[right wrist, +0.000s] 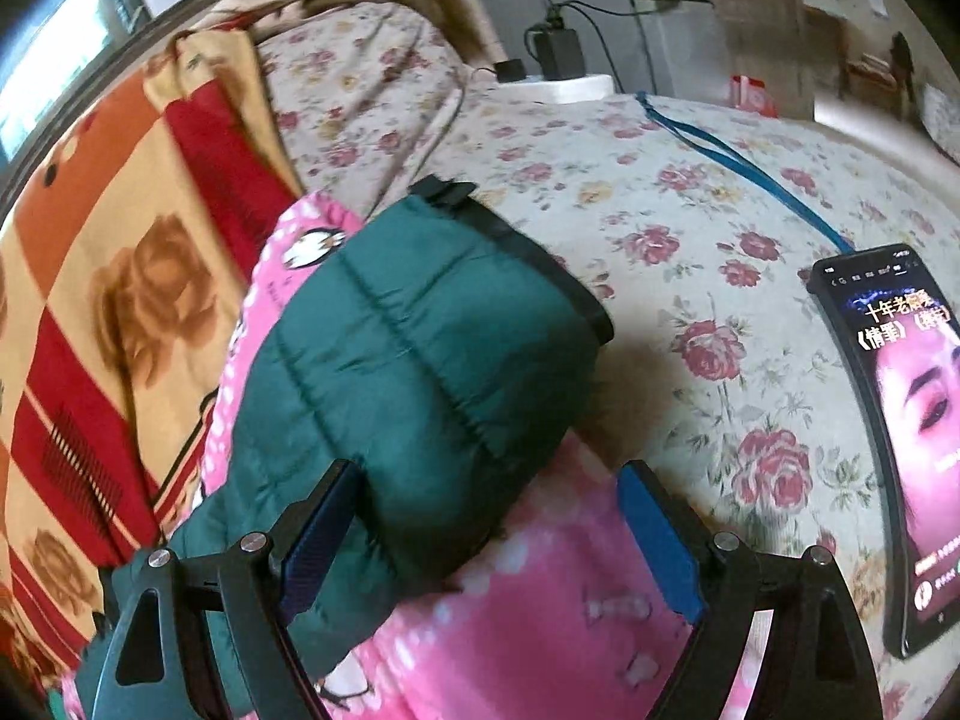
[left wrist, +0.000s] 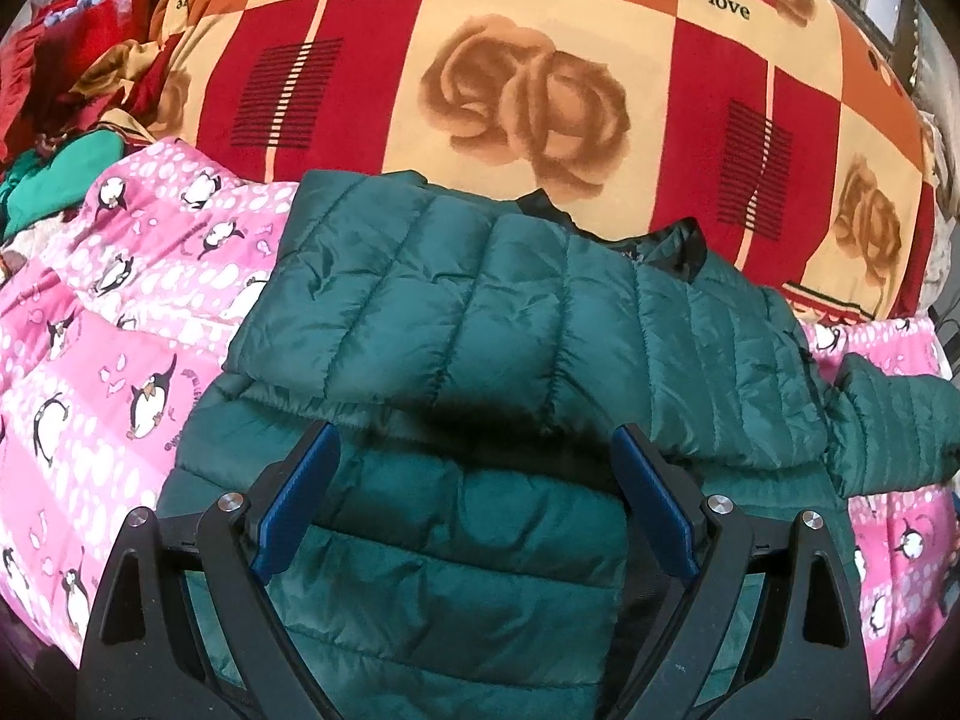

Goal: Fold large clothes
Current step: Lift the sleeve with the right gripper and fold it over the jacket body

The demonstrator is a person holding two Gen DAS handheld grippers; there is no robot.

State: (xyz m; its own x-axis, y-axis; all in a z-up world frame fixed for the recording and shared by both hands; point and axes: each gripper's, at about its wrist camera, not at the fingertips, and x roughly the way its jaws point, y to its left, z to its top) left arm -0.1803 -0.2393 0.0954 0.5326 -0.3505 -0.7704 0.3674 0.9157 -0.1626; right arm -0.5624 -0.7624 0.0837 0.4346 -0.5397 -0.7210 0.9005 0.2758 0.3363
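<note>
A dark green quilted jacket lies on a pink penguin blanket, its left side folded over the body. My left gripper hovers open just above the jacket's lower part, with nothing pinched between the blue pads. One sleeve sticks out to the right. In the right wrist view that sleeve lies across the pink blanket, its black-edged cuff pointing away. My right gripper stands open over it. The left finger is beside the sleeve, the right finger is over the blanket, and neither pad presses on it.
A red and orange rose-print blanket covers the bed behind the jacket. A heap of red and green clothes lies at the far left. On the floral sheet to the right lie a lit phone and its blue cable.
</note>
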